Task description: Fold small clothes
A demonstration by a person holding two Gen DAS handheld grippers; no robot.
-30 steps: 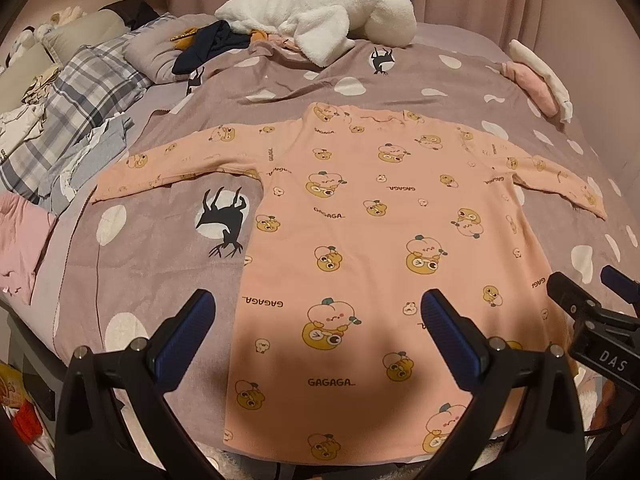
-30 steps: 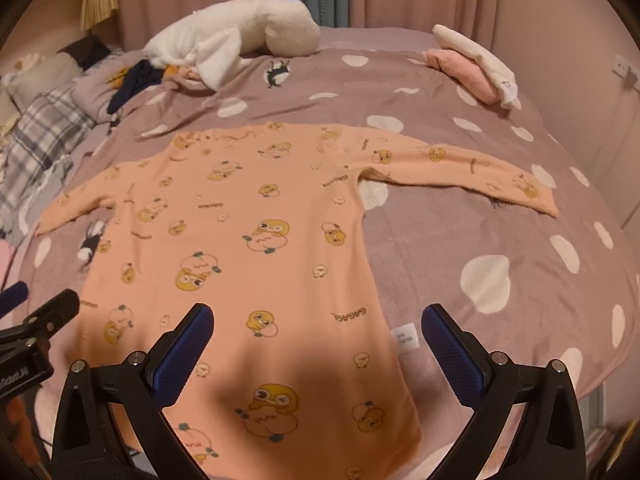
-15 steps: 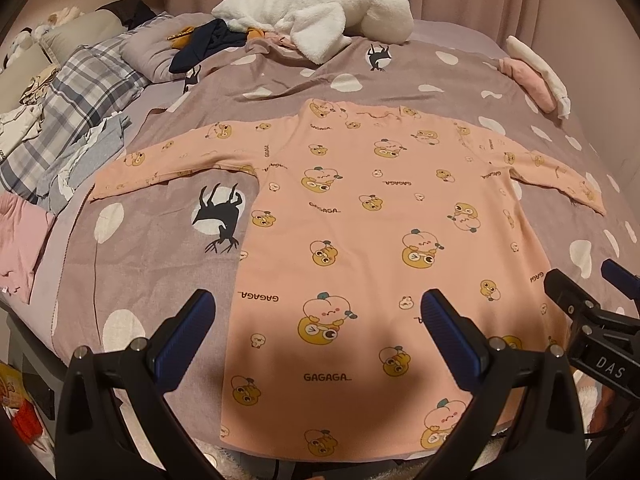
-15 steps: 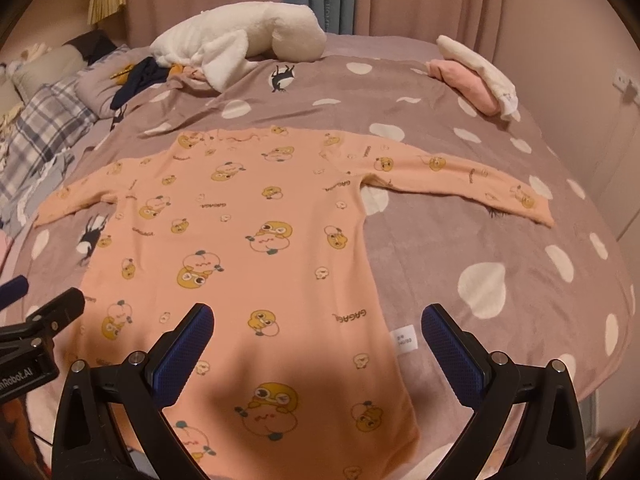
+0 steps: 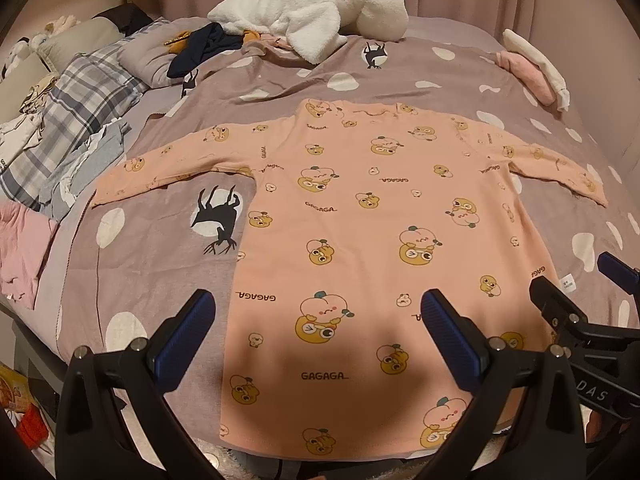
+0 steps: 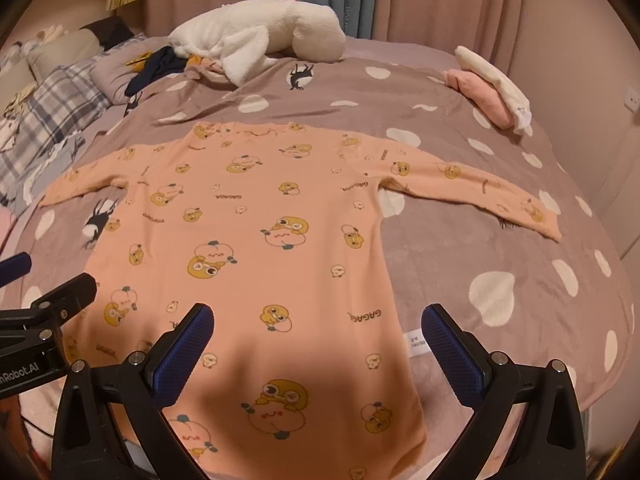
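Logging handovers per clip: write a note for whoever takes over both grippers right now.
Left gripper: open, empty, above the shirt's hem.
Right gripper: open, empty, over the hem's right side.
Shirt: flat on the bedspread, both sleeves spread out, hem nearest you, side tag showing.
Done: shirt laid out; no fold made.
Left: fold sleeves in, then fold the body. Other clothes lie at the left.

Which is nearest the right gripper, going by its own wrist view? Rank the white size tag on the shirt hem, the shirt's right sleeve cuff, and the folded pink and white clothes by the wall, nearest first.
1. White size tag: beside the peach cartoon-print shirt, close to the right gripper.
2. Right sleeve cuff: mid-bed, right side.
3. Folded pink and white clothes: far right edge.
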